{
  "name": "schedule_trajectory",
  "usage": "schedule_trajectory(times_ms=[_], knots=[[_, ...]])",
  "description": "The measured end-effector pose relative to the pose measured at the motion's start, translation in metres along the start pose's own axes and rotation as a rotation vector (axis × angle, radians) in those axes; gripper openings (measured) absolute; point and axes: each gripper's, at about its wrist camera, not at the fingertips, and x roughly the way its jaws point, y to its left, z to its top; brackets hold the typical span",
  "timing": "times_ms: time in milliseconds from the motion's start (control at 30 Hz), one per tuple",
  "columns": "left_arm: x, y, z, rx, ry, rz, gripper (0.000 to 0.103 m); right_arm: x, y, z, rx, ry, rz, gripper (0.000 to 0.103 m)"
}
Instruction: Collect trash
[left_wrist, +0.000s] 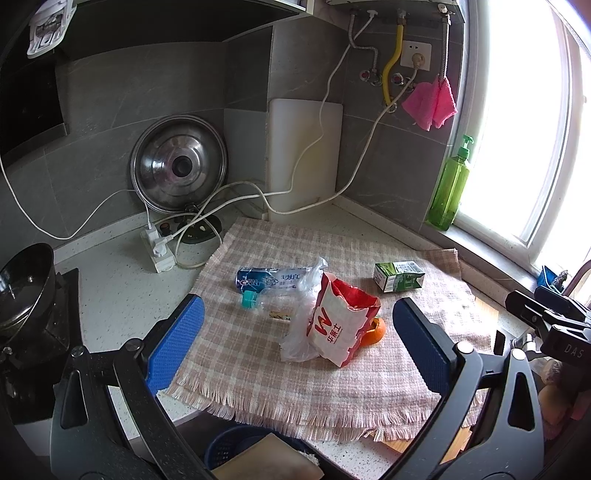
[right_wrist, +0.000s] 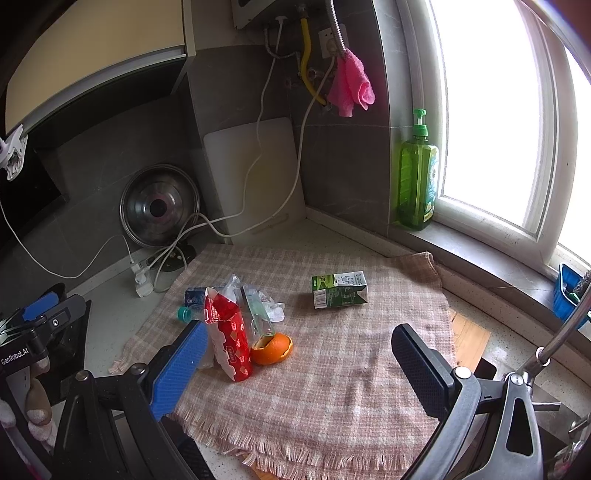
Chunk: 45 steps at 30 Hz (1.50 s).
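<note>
Here, both of my claws hang spread wide with nothing between the pads: the left claw (left_wrist: 299, 343) frames the heap of rubbish, and the right claw (right_wrist: 299, 363) sits just right of it. Straight ahead of the left claw, on the checked cloth (left_wrist: 369, 387) covering the counter (left_wrist: 122, 295), a red and white paper bag (left_wrist: 341, 321) stands tilted with its torn mouth upward, its long axis running from near me up and away. A clear plastic bag (left_wrist: 301, 332) clings to its left side, and an orange peel (left_wrist: 375, 332) touches its right side, cup turned up in the right wrist view. Beyond it a toothpaste tube (left_wrist: 273, 280) lies flat, long axis crosswise, teal cap (left_wrist: 249, 298) toward the left pad. A green milk carton (left_wrist: 399, 277) lies on its side further right, well apart from the heap. Past the cloth, white cables (left_wrist: 229, 203) loop to a power strip (left_wrist: 159, 243), with a steel lid (left_wrist: 179, 166) and a white cutting board (left_wrist: 304, 155) leaning against the wall. A blue basket (left_wrist: 229, 443) sits below the counter edge, under the left claw.
</note>
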Motion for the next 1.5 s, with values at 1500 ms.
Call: schedule_trajectory(times_ms=[1500], knots=[[0.102,0.072,-0.071,0.059,0.297,-0.270,0.072,0.032,0.052,-0.046,0.117,0.081,0.026,0.079]])
